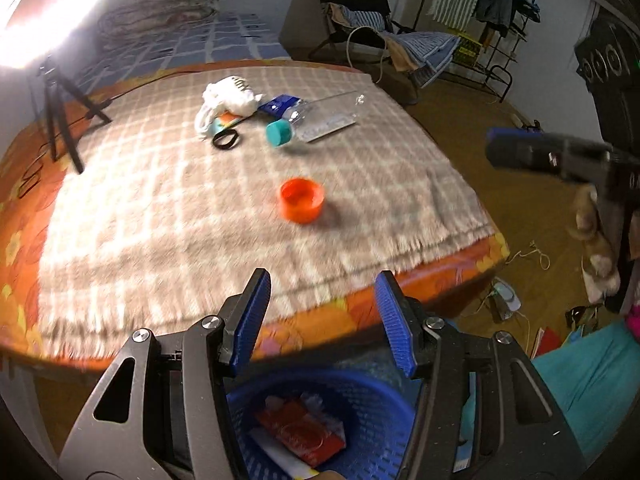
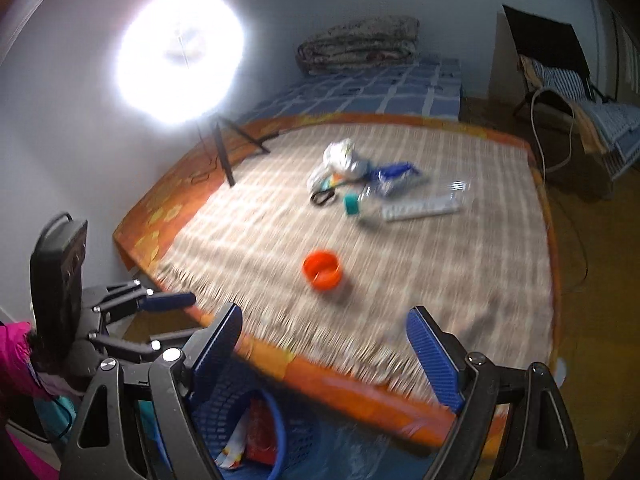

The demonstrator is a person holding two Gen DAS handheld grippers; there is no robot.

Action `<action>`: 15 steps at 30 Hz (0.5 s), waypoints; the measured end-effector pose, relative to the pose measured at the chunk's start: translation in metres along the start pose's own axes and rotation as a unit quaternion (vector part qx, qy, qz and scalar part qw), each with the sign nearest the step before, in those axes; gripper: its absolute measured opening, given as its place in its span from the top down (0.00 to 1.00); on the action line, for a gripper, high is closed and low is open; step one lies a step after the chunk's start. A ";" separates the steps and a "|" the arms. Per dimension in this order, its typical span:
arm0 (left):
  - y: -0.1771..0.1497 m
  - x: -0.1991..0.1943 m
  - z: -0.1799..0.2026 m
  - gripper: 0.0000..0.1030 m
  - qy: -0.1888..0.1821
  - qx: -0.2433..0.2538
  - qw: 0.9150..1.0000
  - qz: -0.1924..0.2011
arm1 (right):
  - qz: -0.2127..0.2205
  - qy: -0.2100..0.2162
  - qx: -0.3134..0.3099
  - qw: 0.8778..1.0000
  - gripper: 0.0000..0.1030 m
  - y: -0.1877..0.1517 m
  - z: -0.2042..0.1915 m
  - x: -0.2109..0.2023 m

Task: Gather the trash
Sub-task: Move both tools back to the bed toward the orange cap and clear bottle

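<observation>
- Left gripper (image 1: 322, 320): jaws stood wide apart, nothing between the blue ribbed pads (image 1: 252, 320), touching nothing. It hung over the near edge of the bed, above the blue basket (image 1: 380, 412).
- Right gripper (image 2: 326, 354): jaws likewise spread wide and empty, hanging over the bed's near edge. In the left view it showed only side-on at the right edge.
- Blue basket sat on the floor just beside the bed; a red wrapper (image 1: 300, 434) and white paper scraps lay inside.
- Orange cap (image 1: 302, 199): round, open side up, alone on the checked blanket (image 1: 160, 220), well apart from both grippers.
- Farther back, a cluster touching or overlapping: white crumpled bag (image 1: 230, 98), black ring-shaped band (image 1: 226, 139), blue packet (image 1: 280, 103), clear plastic bottle (image 1: 320, 114) on its side with a teal cap (image 1: 279, 133).
- Both views motion-blurred; small details unreadable.
</observation>
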State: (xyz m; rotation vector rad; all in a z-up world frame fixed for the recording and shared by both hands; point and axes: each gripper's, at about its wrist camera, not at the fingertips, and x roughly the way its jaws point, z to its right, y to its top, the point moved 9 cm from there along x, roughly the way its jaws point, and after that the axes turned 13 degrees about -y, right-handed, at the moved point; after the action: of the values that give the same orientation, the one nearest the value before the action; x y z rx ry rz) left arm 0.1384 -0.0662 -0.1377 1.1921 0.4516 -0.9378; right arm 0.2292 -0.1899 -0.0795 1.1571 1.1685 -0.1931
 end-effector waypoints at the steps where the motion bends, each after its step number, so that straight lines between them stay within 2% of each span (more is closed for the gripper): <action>1: 0.003 0.005 -0.001 0.46 -0.002 -0.002 1.000 0.000 | 0.002 -0.001 -0.005 1.000 0.16 0.008 0.004 0.004; 9: 0.025 0.051 -0.010 0.46 -0.014 -0.003 1.000 -0.020 | -0.015 -0.010 -0.050 0.999 0.17 0.068 0.043 0.065; 15: 0.035 0.083 -0.019 0.46 -0.011 0.005 0.999 -0.034 | -0.033 -0.001 -0.034 0.999 0.17 0.103 0.068 0.118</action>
State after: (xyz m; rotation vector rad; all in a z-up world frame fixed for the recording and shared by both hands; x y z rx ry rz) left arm 0.2166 -0.0776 -0.1850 1.1808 0.4718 -1.0125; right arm 0.3904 -0.1466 -0.1153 1.0590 1.2038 -0.2041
